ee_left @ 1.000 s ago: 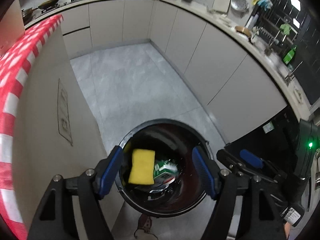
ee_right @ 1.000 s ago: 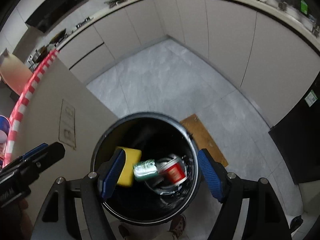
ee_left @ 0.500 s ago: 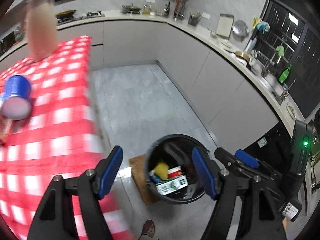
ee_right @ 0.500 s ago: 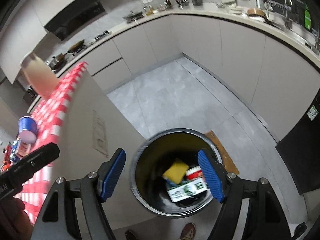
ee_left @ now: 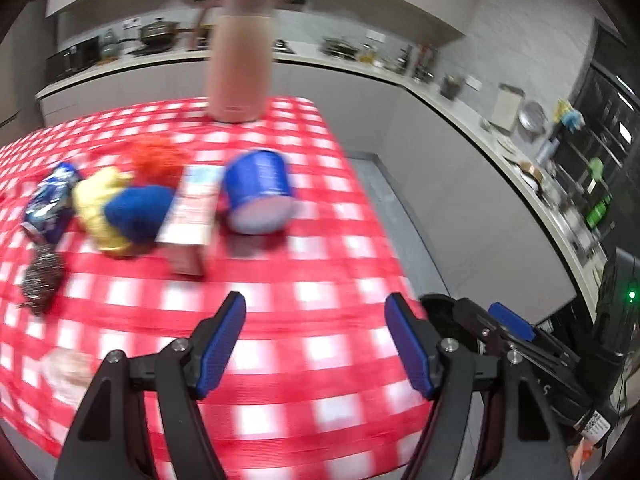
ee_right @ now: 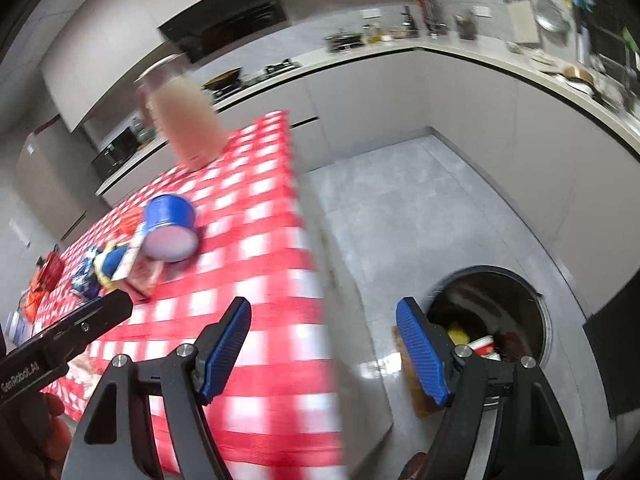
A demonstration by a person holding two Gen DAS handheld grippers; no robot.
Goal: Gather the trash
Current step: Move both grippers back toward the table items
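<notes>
My left gripper (ee_left: 316,344) is open and empty above the near edge of the red-checked table (ee_left: 312,264). On the table lie a tipped blue cup (ee_left: 258,194), a pink carton (ee_left: 192,216), a blue and yellow bundle (ee_left: 124,212), an orange scrubber (ee_left: 158,158), a blue wrapper (ee_left: 50,200) and a steel scourer (ee_left: 42,276). My right gripper (ee_right: 324,346) is open and empty beside the table edge. The black trash bin (ee_right: 538,312) stands on the floor to its right, holding a yellow sponge (ee_right: 458,336) and a red cup (ee_right: 484,346).
A tall pink jug (ee_left: 240,56) stands at the table's far edge. A clear object (ee_left: 66,370) lies near the left front. Grey cabinets and a cluttered counter (ee_right: 520,92) run along the back and right. The grey tiled floor (ee_right: 400,216) lies between table and cabinets.
Both grippers have risen from over the bin and swung left toward the table. The yellow sponge that was falling into the bin now lies inside it. Both views are motion-blurred.
</notes>
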